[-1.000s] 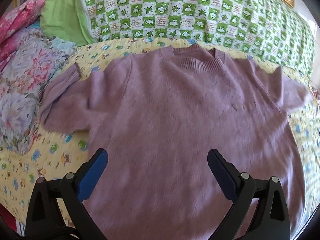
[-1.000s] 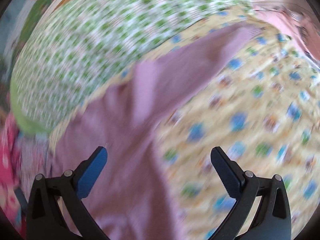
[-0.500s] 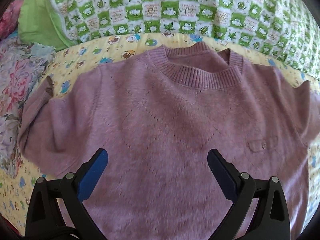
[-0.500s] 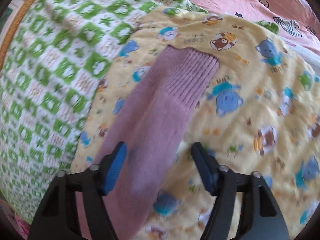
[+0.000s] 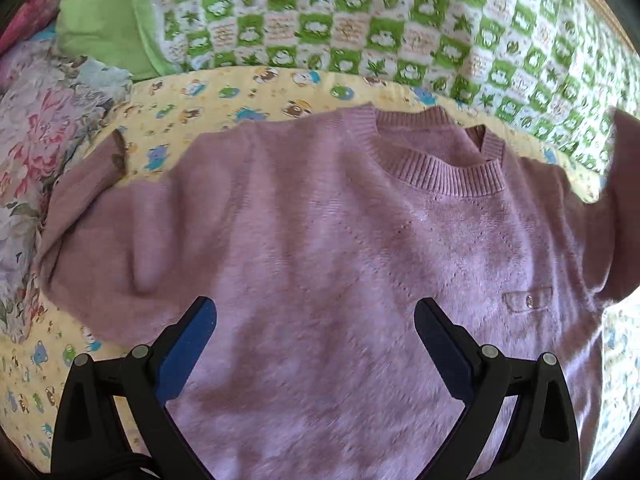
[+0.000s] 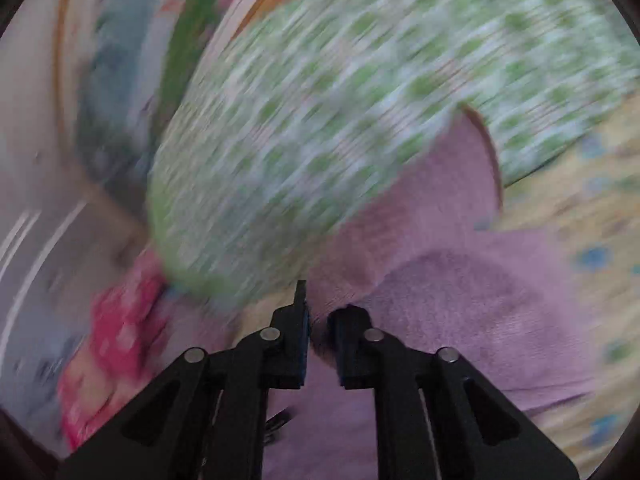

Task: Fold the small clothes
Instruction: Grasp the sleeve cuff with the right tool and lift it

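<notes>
right gripper (image 6: 318,316) pinches sweater sleeve (image 6: 440,208), just closed.

Bed covered by a yellow cartoon-print sheet (image 5: 224,92). Spread flat on it, front up, a mauve knitted sweater (image 5: 320,248), neck toward a green-and-white checked quilt (image 5: 360,20) bunched along the far edge. Left of that, a plain green pillow (image 5: 104,28); at the left edge, a floral blanket (image 5: 36,128) under one sleeve's cuff.

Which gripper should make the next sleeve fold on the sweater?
Right. The right gripper is pinched on a sleeve, lifted off the bed. The left gripper hangs open over the sweater, holding nothing.
</notes>
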Demonstrator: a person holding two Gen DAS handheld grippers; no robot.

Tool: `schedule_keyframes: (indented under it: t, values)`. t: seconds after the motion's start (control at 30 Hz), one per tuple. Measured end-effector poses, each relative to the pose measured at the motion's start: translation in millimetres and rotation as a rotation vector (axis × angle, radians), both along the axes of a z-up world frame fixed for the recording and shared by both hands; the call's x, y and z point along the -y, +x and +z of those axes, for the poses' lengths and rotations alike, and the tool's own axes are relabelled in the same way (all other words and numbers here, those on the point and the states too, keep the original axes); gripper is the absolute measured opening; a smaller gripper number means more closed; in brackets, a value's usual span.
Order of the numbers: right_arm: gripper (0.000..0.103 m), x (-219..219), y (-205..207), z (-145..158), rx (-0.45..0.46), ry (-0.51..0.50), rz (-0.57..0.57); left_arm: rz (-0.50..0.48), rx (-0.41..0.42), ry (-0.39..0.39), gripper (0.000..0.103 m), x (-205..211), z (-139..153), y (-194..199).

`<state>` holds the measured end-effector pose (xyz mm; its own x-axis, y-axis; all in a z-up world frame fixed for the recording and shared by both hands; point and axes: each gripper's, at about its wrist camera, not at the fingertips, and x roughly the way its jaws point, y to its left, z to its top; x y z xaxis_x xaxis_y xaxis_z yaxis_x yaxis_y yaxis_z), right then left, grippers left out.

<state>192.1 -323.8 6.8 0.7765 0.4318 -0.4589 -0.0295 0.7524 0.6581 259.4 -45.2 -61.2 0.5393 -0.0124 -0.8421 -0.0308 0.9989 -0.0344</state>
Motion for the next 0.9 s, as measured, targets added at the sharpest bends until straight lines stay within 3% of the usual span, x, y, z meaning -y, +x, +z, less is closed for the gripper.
schedule_keyframes:
  t: [0.03, 0.07, 0.1, 0.17, 0.27, 0.43, 0.6, 0.7, 0.77, 0.8, 0.83, 0.87, 0.9]
  values:
    - [0.046, -28, 12, -8, -0.043, -0.026, 0.061, 0.002, -0.001, -0.004, 0.100, -2, 1, -2]
    - [0.051, -52, 20, -17, -0.072, -0.068, 0.091, 0.009, -0.006, -0.007, 0.100, -6, 2, -6]
    - [0.051, -72, 24, -27, -0.098, -0.113, 0.095, 0.023, -0.016, -0.012, 0.100, -12, 1, -8]
    - [0.052, -82, 23, -46, -0.147, -0.106, 0.092, 0.045, -0.042, -0.040, 0.100, -22, -2, -10]
    - [0.052, -59, 9, -63, -0.195, -0.040, 0.053, 0.077, -0.081, -0.096, 0.100, -37, -10, -8]
    - [0.052, -7, -24, -65, -0.228, -0.103, -0.054, 0.179, -0.205, -0.111, 0.100, -52, -34, 5]
    - [0.052, 38, -51, -67, -0.237, -0.142, -0.154, 0.318, -0.220, -0.269, 0.098, -81, -51, -2]
    - [0.052, 60, -55, -71, -0.256, -0.176, -0.231, 0.310, -0.238, -0.272, 0.087, -76, -60, 11]
    - [0.052, 75, -54, -74, -0.263, -0.188, -0.287, 0.278, -0.196, -0.245, 0.067, -67, -57, 19]
    - [0.052, 85, -53, -75, -0.271, -0.194, -0.325, 0.265, -0.193, -0.217, 0.054, -62, -55, 24]
    - [0.052, 93, -52, -76, -0.275, -0.197, -0.355, 0.248, -0.188, -0.208, 0.032, -58, -53, 27]
    - [0.052, 100, -50, -76, -0.276, -0.198, -0.379, 0.234, -0.179, -0.201, 0.024, -56, -50, 29]
    - [0.052, 108, -47, -76, -0.276, -0.199, -0.408, 0.217, -0.158, -0.215, 0.008, -57, -45, 27]
